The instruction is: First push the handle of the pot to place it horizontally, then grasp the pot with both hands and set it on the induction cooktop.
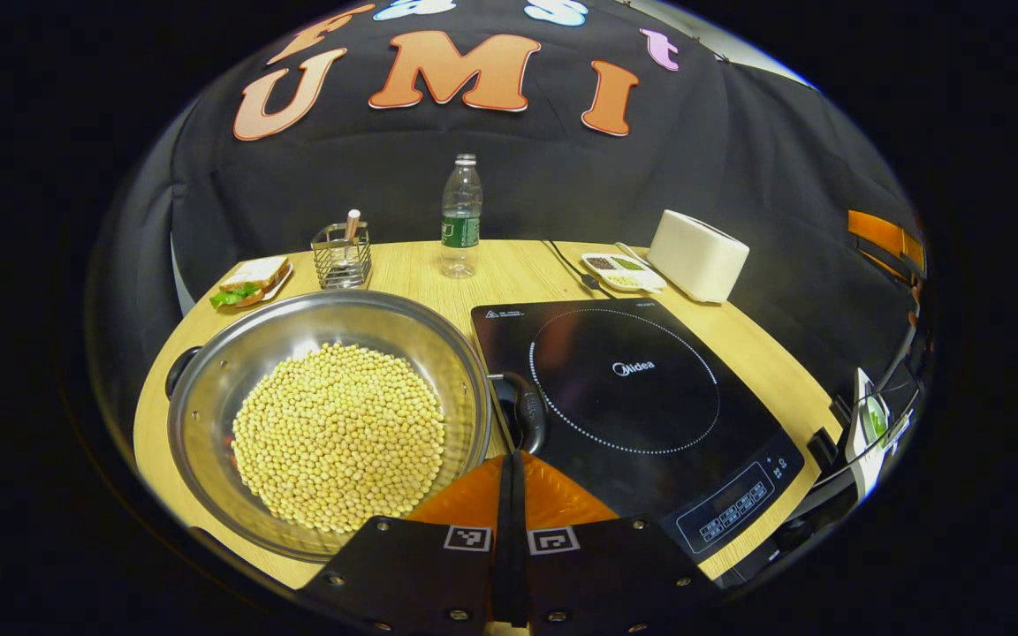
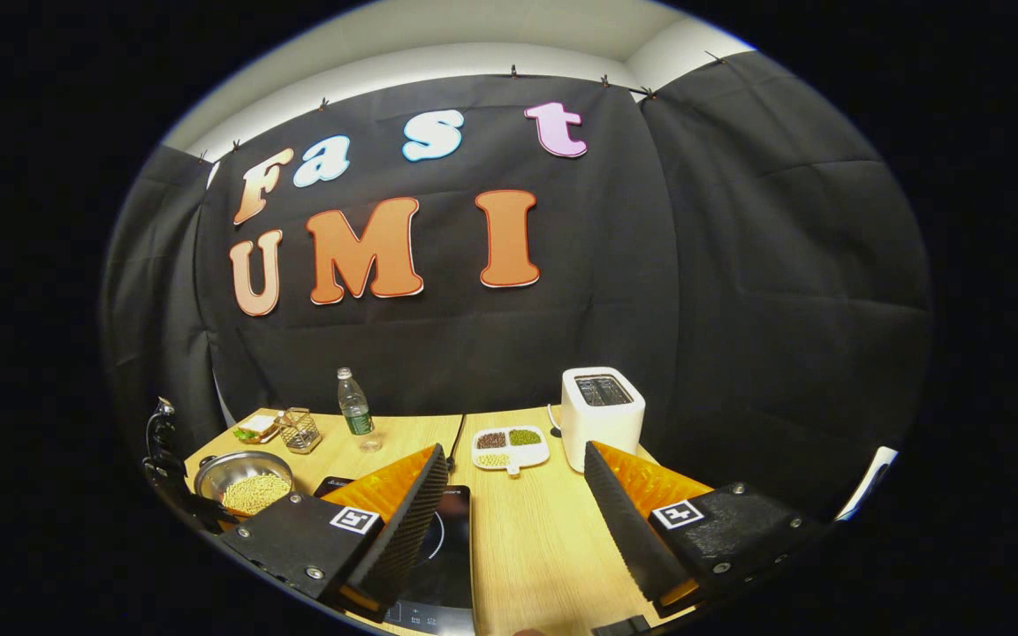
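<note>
Pot of soybeans [image 1: 332, 424] sits on the table left of the induction cooktop [image 1: 624, 389], nothing lifted yet; left gripper [image 1: 513, 459] pinched closed near its handle [image 1: 527, 411], right gripper [image 2: 513, 495] wide.

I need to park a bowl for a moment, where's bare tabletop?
Bare wood lies between the induction cooktop and the toaster, in front of the divided dish. It's crowded on the other side: the pot of beans sits against the cooktop, with the sandwich, wire holder and water bottle behind.
</note>
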